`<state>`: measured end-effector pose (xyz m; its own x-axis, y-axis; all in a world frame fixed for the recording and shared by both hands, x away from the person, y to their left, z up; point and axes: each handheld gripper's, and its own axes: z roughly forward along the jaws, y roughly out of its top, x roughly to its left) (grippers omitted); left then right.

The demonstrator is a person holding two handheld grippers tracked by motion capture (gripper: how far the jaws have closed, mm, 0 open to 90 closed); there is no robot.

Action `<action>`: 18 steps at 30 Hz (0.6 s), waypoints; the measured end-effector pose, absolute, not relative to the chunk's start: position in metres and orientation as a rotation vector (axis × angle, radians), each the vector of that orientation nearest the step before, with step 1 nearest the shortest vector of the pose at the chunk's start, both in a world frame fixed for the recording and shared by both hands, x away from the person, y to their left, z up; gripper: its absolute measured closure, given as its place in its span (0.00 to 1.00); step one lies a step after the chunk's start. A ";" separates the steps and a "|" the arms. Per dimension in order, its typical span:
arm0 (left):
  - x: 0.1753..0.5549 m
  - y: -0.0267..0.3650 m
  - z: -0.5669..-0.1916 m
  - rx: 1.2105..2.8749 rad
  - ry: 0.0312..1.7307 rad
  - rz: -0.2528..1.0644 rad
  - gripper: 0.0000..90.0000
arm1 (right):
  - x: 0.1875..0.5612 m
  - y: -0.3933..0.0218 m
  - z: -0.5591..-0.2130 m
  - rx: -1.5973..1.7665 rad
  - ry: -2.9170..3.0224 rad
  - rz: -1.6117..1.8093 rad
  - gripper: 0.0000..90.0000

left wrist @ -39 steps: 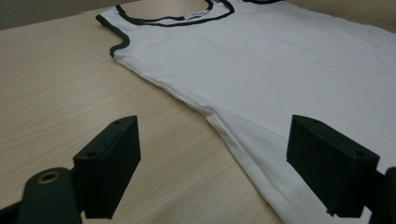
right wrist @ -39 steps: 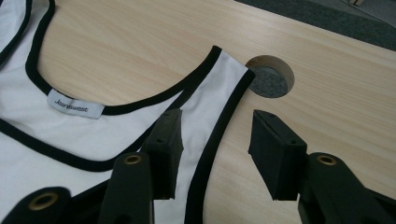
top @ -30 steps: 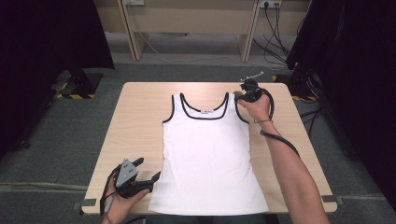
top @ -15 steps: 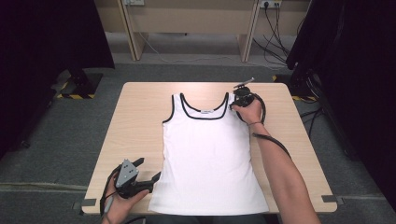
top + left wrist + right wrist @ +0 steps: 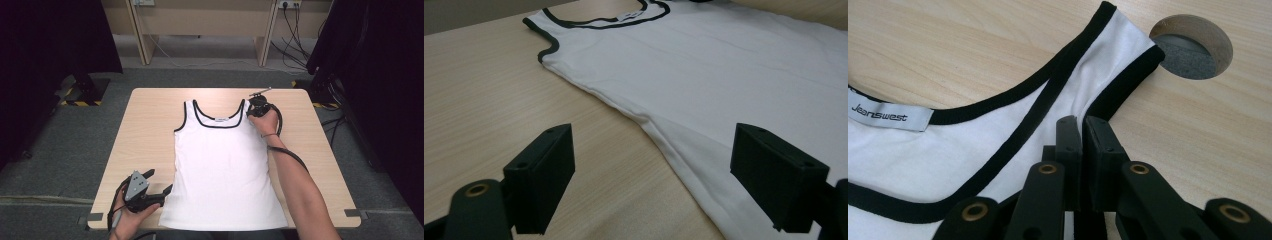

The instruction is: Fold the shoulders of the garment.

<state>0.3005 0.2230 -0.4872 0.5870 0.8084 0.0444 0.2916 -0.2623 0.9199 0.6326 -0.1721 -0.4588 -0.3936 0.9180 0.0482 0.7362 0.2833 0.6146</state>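
Two grippers work a white tank top point(image 5: 225, 165) lying flat on the table point(image 5: 150, 130): the left gripper point(image 5: 159, 193) rests at the hem's left corner with jaws spread wide and holding nothing, so it should pinch that corner before anything lifts. The right gripper point(image 5: 1079, 131) has just closed on the right shoulder strap point(image 5: 1120, 65) — the right gripper view shows its jaws pinching the black-trimmed edge, and a cable hole point(image 5: 1193, 47) beyond it.

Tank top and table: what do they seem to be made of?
Tank top: seemingly soft knit cotton, matte white with black binding; it wrinkles where the right gripper pinches its strap. Table: likely light wood-grain laminate, smooth with a faint sheen.
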 end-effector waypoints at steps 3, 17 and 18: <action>0.300 0.223 -0.487 1.824 0.895 0.649 0.19 | 0.633 -0.175 -0.458 1.537 2.243 0.859 0.95; 0.300 0.222 -0.487 1.833 0.894 0.656 0.19 | 0.616 -0.178 -0.438 1.452 2.237 0.985 0.96; 0.300 0.222 -0.487 1.832 0.894 0.657 0.19 | 0.614 -0.178 -0.436 1.441 2.238 0.985 0.96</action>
<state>0.3003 0.2216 -0.4872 0.5867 0.8080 0.0535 0.2918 -0.2725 0.9169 0.6145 -0.1776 -0.4362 -0.4501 0.8863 0.1088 0.6789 0.2605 0.6865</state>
